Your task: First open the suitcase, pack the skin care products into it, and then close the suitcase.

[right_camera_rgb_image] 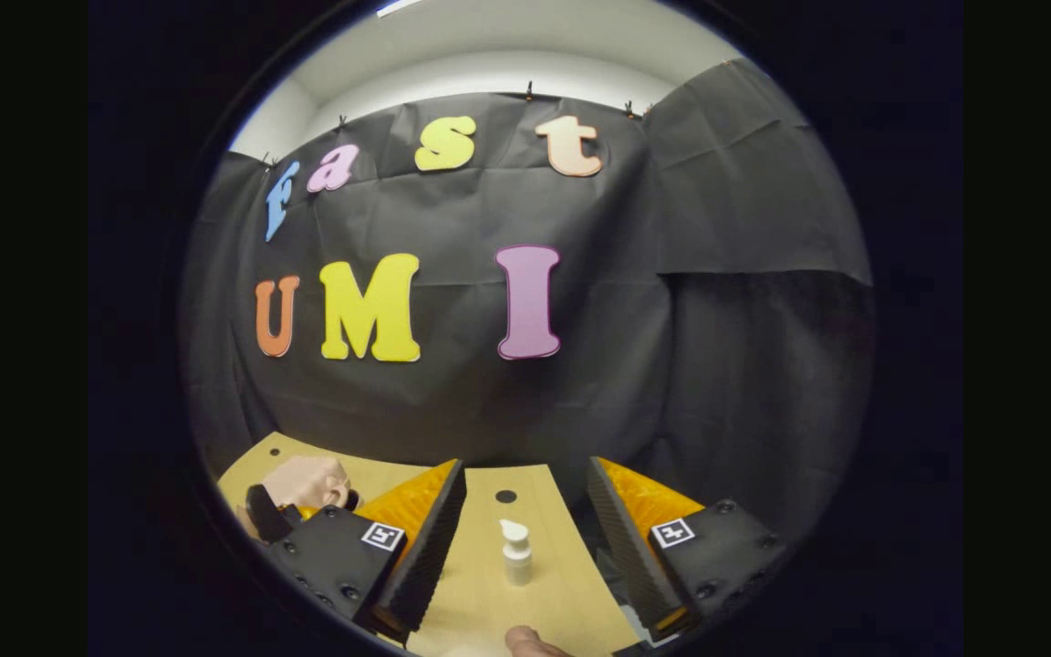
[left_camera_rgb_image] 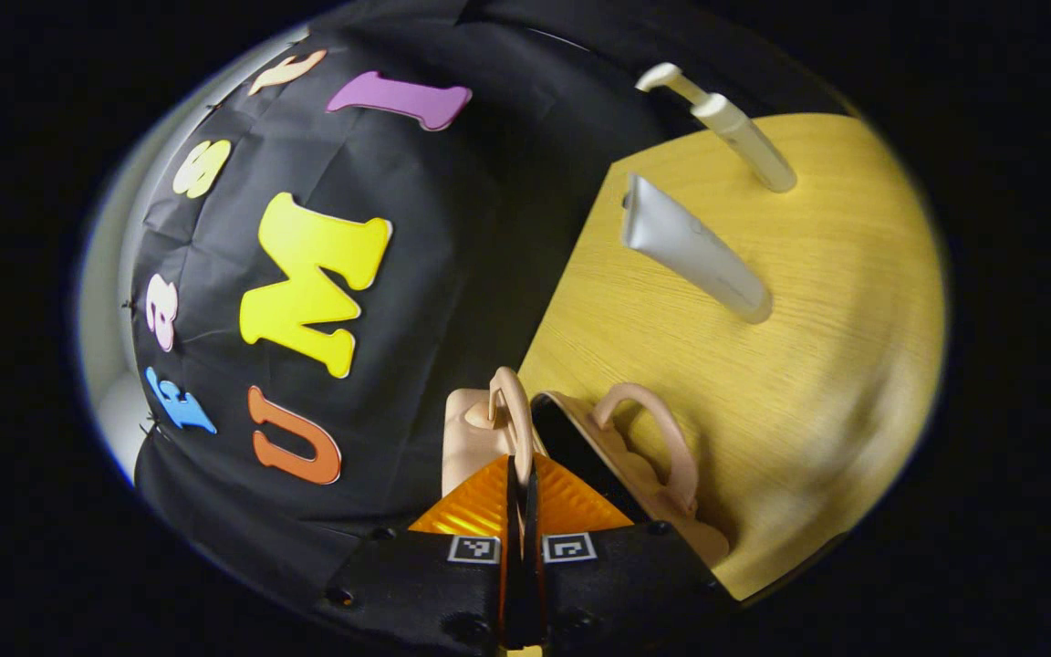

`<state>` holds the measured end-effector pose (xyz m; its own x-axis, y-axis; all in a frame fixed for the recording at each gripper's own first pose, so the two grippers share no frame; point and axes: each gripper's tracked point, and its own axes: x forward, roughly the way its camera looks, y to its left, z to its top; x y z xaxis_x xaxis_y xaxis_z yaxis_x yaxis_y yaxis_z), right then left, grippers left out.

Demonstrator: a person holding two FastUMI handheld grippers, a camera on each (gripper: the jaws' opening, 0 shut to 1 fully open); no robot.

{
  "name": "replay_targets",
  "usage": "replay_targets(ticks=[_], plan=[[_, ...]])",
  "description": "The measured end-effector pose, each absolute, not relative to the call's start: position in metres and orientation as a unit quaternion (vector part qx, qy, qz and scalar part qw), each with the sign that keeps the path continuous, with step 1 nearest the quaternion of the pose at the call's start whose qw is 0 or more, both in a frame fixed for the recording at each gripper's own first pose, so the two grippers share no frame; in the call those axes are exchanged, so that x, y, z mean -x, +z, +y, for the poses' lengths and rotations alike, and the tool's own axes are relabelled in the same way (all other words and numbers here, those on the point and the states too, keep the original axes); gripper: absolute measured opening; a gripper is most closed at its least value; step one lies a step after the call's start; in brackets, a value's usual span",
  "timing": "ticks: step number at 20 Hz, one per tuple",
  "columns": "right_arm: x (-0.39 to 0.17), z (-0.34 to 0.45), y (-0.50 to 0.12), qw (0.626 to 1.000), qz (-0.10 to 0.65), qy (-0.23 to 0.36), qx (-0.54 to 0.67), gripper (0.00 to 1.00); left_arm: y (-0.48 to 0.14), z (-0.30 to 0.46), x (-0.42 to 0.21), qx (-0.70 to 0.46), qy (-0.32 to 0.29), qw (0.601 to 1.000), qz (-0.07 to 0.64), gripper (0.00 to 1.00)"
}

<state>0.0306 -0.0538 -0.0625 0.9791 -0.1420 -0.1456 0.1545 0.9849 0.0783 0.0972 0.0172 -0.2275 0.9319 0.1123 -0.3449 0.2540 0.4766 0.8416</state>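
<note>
Black cloth wall (right_camera_rgb_image: pixel 671 301) hanging w/ creases behind, clipped along top edge. Pale wall and ceiling (right_camera_rgb_image: pixel 507 55) showing above cloth. Light wood-grain table (left_camera_rgb_image: pixel 808 365) catching soft overhead light, butting against cloth.

Left gripper (left_camera_rgb_image: pixel 520 493) fingers seemingly pressed together; right gripper (right_camera_rgb_image: pixel 525 511) fingers spread wide

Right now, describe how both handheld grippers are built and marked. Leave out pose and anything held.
The left gripper has two wedge-shaped fingers on a black, screw-fastened body. Each side carries a small square black-and-white marker. The right gripper is built the same way: ribbed, wedge-shaped fingers, finely ridged inner pads, black housings with screws, and one square marker per side. No cables or sleeves can be made out.
</note>
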Motion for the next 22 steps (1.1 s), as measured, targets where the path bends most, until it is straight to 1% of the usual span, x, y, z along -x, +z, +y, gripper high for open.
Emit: replay_targets(ticks=[2, 3, 6, 11, 14, 17, 19, 20, 22], plan=[[-0.035, -0.038, -0.062, 0.994, 0.072, -0.076, -0.042, 0.78, -0.203, 0.039, -0.101, -0.469, -0.034, 0.864, 0.179, 0.03], [-0.036, -0.028, -0.061, 0.994, 0.072, -0.076, -0.040, 0.80, -0.189, 0.050, -0.104, -0.451, -0.031, 0.874, 0.178, 0.03], [-0.042, 0.001, -0.059, 0.995, 0.070, -0.069, -0.031, 0.80, -0.148, 0.104, -0.107, -0.398, -0.006, 0.901, 0.172, 0.03], [-0.049, 0.056, -0.054, 0.996, 0.066, -0.052, -0.021, 0.80, -0.115, 0.199, -0.115, -0.329, 0.025, 0.928, 0.172, 0.03], [-0.052, 0.082, -0.050, 0.997, 0.060, -0.046, -0.014, 0.80, -0.115, 0.266, -0.114, -0.320, 0.049, 0.928, 0.182, 0.03], [-0.053, 0.098, -0.053, 0.997, 0.060, -0.047, -0.012, 0.80, -0.129, 0.318, -0.112, -0.319, 0.062, 0.925, 0.195, 0.03], [-0.052, 0.106, -0.060, 0.996, 0.071, -0.048, -0.012, 0.78, -0.141, 0.341, -0.117, -0.327, 0.053, 0.924, 0.190, 0.03], [-0.052, 0.108, -0.062, 0.996, 0.076, -0.050, -0.009, 0.80, -0.148, 0.353, -0.121, -0.333, 0.047, 0.922, 0.195, 0.03], [-0.052, 0.102, -0.059, 0.995, 0.072, -0.069, 0.001, 0.80, -0.160, 0.376, -0.126, -0.331, 0.039, 0.922, 0.196, 0.03]])
